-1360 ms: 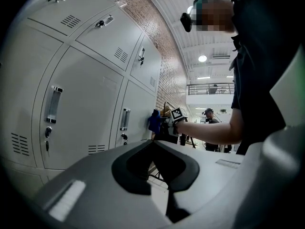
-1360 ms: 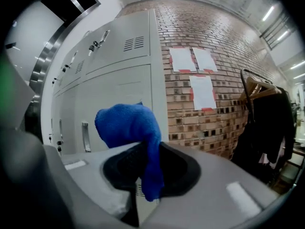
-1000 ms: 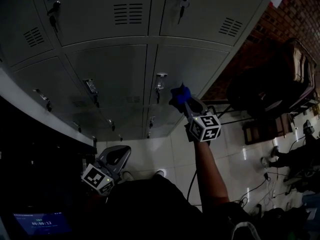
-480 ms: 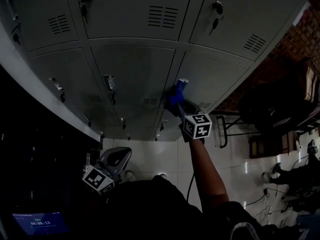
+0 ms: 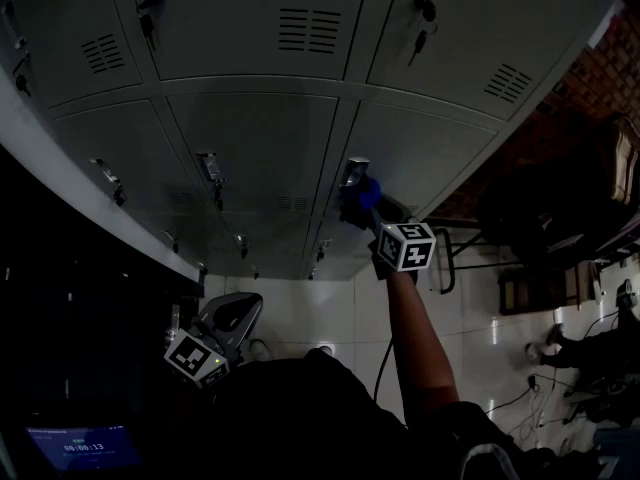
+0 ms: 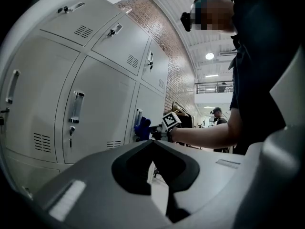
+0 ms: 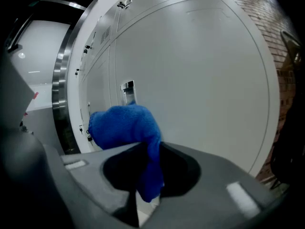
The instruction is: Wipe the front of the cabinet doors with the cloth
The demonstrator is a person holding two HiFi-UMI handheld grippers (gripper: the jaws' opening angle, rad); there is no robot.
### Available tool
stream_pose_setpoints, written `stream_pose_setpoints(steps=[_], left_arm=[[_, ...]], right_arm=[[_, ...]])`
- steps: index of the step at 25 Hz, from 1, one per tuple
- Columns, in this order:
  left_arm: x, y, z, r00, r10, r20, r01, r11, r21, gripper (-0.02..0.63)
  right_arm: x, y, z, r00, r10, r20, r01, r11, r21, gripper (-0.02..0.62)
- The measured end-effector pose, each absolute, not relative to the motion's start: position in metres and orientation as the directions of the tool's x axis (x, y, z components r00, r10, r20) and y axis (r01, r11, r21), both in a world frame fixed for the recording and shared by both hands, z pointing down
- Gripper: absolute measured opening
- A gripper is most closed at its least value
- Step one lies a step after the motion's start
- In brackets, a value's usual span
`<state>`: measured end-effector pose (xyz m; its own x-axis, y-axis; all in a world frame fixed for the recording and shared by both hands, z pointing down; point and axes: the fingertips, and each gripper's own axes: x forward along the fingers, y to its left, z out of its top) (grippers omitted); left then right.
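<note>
Blue cloth (image 7: 126,125) looks soft, light, floppy; right gripper (image 7: 150,147) clamps one fold at cabinet door (image 7: 200,80). Left gripper (image 6: 153,142) closed, empty.

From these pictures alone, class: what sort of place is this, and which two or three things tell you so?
Probably a locker area in a large workshop-like hall. Stacked grey metal lockers with vents and keys fill one side, a bare brick wall meets them, and the floor is pale glossy tile.
</note>
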<state>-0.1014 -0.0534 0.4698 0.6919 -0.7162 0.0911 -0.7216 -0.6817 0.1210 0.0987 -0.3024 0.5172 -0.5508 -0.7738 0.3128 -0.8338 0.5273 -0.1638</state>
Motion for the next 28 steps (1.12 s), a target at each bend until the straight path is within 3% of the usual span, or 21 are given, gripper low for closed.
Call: stream_pose_setpoints(steps=[8,28], left_arm=[[-0.078,-0.064,0.476,0.704,-0.703,0.103,-0.71,-0.691,0.136,0.0],[-0.033,-0.07,0.474,0.752,-0.65,0.105,-0.659,-0.74,0.138,0.0]], right_arm=[[0.146,-0.308,0.528,-0.488,-0.802,0.344,-0.87,0.478,-0.12,0.069],[0.306,-0.313,0.548,-0.219,-0.898,0.382,-0.975,0.194,-0.105,0.069]])
